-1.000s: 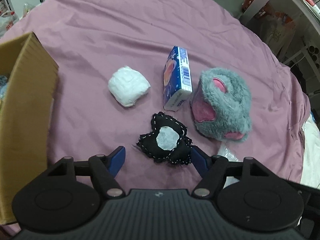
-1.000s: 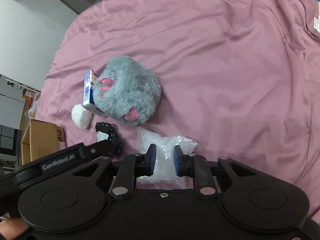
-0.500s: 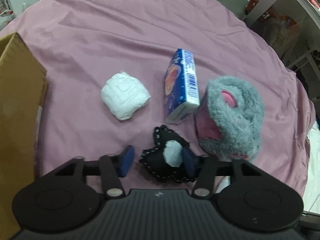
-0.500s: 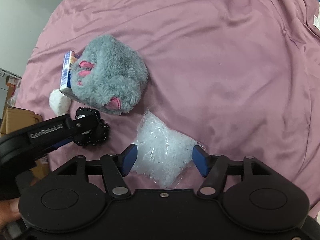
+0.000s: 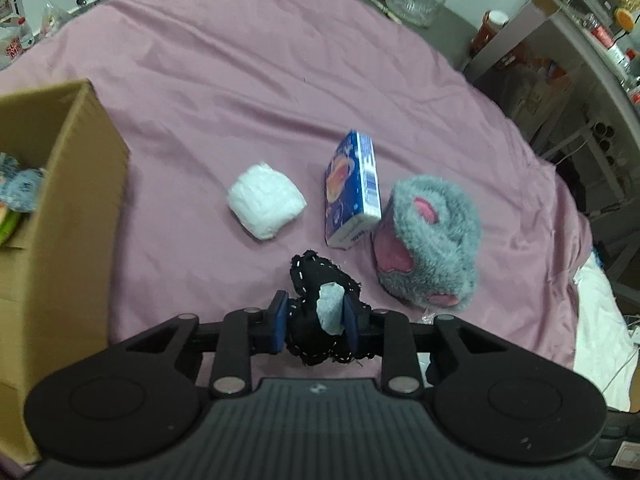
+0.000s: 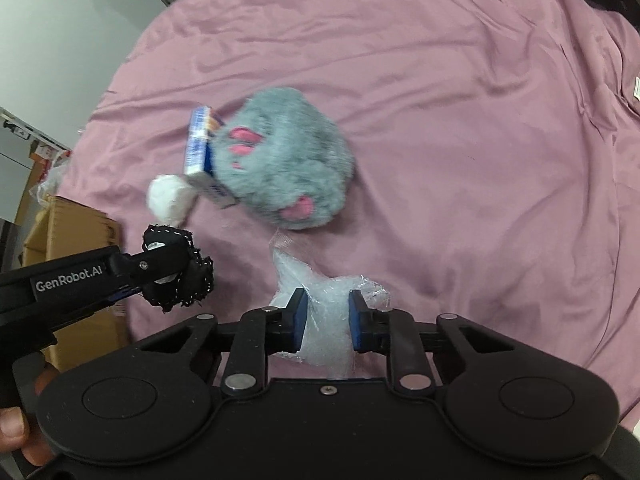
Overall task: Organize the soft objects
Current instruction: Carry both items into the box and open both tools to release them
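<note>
Left gripper [image 5: 313,320]: jaws now closed on black stitched pouch [image 5: 320,300], right of cardboard box [image 5: 80,200]. Right gripper [image 6: 326,320]: clamps clear plastic bag [image 6: 324,304], apparently lifted. Boxing next.

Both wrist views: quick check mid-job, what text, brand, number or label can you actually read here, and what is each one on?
"GenRobot.AI": white lettering on the side of the left gripper, right wrist view.
Blue and white box: a barcode and print on its end, too blurred to read.
White tag on the pink cloth's edge: too small to read.
Red and white package at the far left edge: lettering illegible.
</note>
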`<state>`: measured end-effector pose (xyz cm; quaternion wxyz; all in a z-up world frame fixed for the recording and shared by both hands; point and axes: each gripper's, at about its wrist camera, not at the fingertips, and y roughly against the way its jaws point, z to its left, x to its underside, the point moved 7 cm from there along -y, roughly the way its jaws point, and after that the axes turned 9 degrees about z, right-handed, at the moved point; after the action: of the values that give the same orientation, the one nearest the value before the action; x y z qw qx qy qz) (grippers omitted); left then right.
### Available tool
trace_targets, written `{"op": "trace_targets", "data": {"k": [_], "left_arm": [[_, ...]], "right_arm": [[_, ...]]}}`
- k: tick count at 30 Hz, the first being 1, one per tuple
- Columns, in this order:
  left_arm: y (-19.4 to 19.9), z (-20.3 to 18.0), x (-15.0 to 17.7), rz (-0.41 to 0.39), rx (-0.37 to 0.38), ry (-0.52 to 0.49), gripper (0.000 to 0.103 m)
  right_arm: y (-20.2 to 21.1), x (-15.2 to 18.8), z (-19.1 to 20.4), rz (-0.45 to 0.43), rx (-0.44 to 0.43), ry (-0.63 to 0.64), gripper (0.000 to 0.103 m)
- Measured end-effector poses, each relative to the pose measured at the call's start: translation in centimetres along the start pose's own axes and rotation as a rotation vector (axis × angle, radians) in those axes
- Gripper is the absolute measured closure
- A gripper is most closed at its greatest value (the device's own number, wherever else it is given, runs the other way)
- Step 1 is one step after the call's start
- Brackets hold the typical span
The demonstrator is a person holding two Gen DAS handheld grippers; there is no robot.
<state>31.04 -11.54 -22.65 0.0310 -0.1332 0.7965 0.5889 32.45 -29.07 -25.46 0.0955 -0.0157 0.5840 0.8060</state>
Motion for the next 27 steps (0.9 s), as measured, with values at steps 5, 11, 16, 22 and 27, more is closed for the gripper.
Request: {"op": "trace_targets", "data": {"k": [5, 11, 16, 22, 27], "left_arm": [[3.8, 0.8, 0.1, -0.063, 0.013, -0.010, 0.075], [7.3, 2.1, -0.4, -0.131, 0.020, 0.006, 0.075], [9.9, 4.2, -0.6, -0.173, 0.010, 0.023, 0.075], [11.8, 6.9, -0.9, -0.203, 0.004, 0.048, 0.075], [12.8, 9.6, -0.9, -0.209, 0.001, 0.072, 0.075]], "right_arm": [[2.0, 0.0, 2.3, -0.047, -0.036, 0.026, 0.082], [4.5, -0.6, 6.0, -0.114, -0.074, 0.074, 0.083], [5.8, -0.6, 9.3, -0.151, -0.094, 0.113, 0.083], [6.5, -0.4, 12.8, -0.176, -0.102, 0.150, 0.083], [6.4, -0.2, 15.4, -0.185, -0.101, 0.179, 0.083]]}}
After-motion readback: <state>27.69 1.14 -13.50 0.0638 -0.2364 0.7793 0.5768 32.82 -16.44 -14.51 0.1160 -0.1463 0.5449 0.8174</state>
